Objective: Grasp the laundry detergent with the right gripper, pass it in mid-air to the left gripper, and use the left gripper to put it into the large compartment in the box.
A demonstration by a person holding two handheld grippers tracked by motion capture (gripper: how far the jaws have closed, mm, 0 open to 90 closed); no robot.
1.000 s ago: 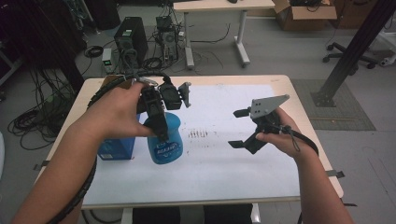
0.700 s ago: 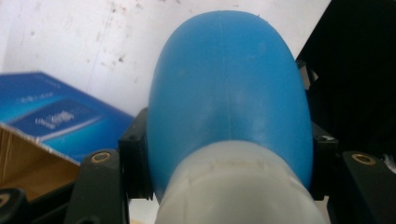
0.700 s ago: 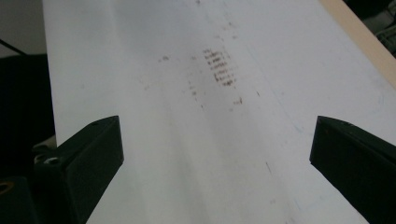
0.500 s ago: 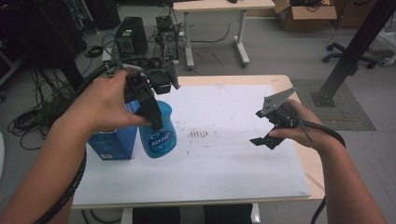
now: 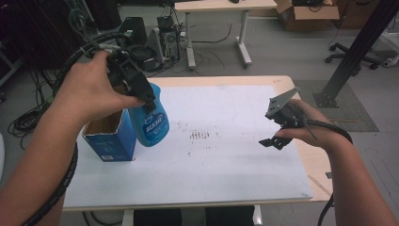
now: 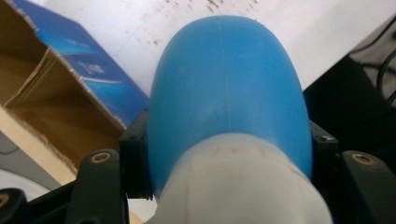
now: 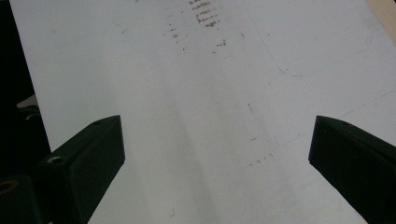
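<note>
Near the left edge of the table (image 5: pixel 244 81), on the white sheet (image 5: pixel 226 160) that covers most of it, stands an open blue carton (image 5: pixel 109 137). Its top flaps are torn back and its brown inside shows, which the left gripper view also gives at its left side.

Just to the right of the carton, touching or nearly touching it, is the blue bottle (image 5: pixel 151 123) with white lettering on its front. The left gripper (image 5: pixel 134 87) comes at it from above and holds it by the upper part. In the left gripper view the two black jaws press against both sides of the bottle (image 6: pixel 229 88), just where the blue body meets its pale top. Whether the bottle's base rests on the sheet or hangs just above it I cannot tell.

Toward the middle of the sheet lies a patch of small dark marks (image 5: pixel 200 135).

Well apart, over the right edge of the sheet, the right gripper (image 5: pixel 275 140) hangs in the person's hand, tilted down toward the surface. In the right gripper view its jaws stand wide with bare white sheet between them.
</note>
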